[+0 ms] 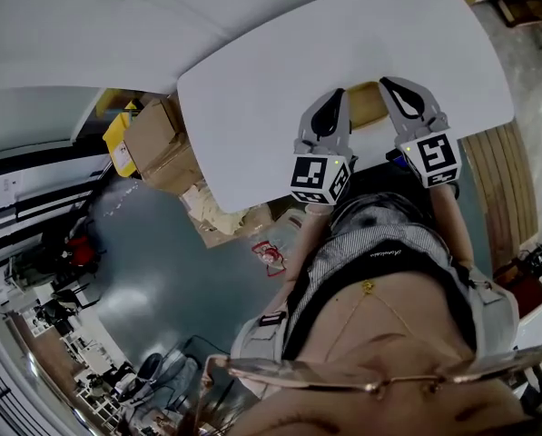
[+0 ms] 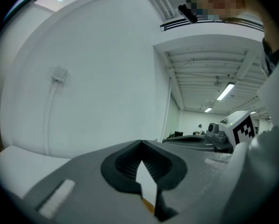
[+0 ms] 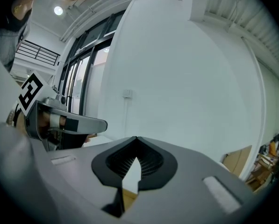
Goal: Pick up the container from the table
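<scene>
A tan, box-like thing [image 1: 366,105], perhaps the container, lies on the white table [image 1: 280,71] near its front edge; only part of it shows, between my two grippers. My left gripper [image 1: 336,94] is at its left and my right gripper [image 1: 387,83] at its right, both over the table edge. In the left gripper view the left gripper [image 2: 140,143] has its tips together with nothing between them, and a tan sliver [image 2: 148,205] shows below. The right gripper [image 3: 136,138] is likewise shut and empty in its own view, above a tan sliver [image 3: 128,198].
Cardboard boxes [image 1: 157,143] and a yellow item [image 1: 118,140] sit on the floor left of the table. Wooden slats [image 1: 493,180] run along the right. A white wall [image 2: 97,78] rises behind the table. The person's torso [image 1: 379,280] fills the lower head view.
</scene>
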`<state>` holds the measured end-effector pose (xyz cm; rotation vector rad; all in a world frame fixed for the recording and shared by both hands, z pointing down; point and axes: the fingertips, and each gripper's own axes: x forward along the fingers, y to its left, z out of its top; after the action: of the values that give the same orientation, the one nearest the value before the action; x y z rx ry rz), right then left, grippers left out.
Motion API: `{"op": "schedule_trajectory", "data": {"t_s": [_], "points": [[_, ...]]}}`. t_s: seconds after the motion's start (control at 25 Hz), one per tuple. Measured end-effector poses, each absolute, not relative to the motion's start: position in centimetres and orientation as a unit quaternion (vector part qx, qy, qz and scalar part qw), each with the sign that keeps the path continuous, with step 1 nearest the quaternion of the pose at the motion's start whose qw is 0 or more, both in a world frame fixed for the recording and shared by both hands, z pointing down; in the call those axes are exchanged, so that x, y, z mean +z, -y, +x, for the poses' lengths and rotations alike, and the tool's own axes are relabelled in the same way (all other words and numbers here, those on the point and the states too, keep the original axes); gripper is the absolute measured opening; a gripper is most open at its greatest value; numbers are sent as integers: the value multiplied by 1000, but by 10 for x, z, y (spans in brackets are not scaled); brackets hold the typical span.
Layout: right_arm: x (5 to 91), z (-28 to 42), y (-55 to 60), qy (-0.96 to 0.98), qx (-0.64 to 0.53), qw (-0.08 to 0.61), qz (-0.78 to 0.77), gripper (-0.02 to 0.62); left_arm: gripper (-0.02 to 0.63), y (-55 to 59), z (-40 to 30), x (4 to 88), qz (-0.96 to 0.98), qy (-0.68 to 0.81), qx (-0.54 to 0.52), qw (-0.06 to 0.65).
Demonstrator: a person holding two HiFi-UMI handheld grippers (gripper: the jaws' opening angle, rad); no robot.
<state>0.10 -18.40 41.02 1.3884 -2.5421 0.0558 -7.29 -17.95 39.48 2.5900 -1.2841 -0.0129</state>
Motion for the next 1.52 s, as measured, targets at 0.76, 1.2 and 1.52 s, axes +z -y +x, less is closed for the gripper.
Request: {"op": "schedule_trajectory", "data": {"t_s": [0.76, 1.2, 1.52], "points": [[425, 14, 203, 899, 36, 144, 412, 26, 0, 193, -56, 406, 858, 493, 18, 142], [454, 13, 203, 894, 58, 174, 409, 26, 0, 196, -64, 435, 849, 499, 41, 165], [499, 18, 198, 886, 87, 203, 409, 26, 0, 191, -73, 477, 840, 507, 74, 181]]}}
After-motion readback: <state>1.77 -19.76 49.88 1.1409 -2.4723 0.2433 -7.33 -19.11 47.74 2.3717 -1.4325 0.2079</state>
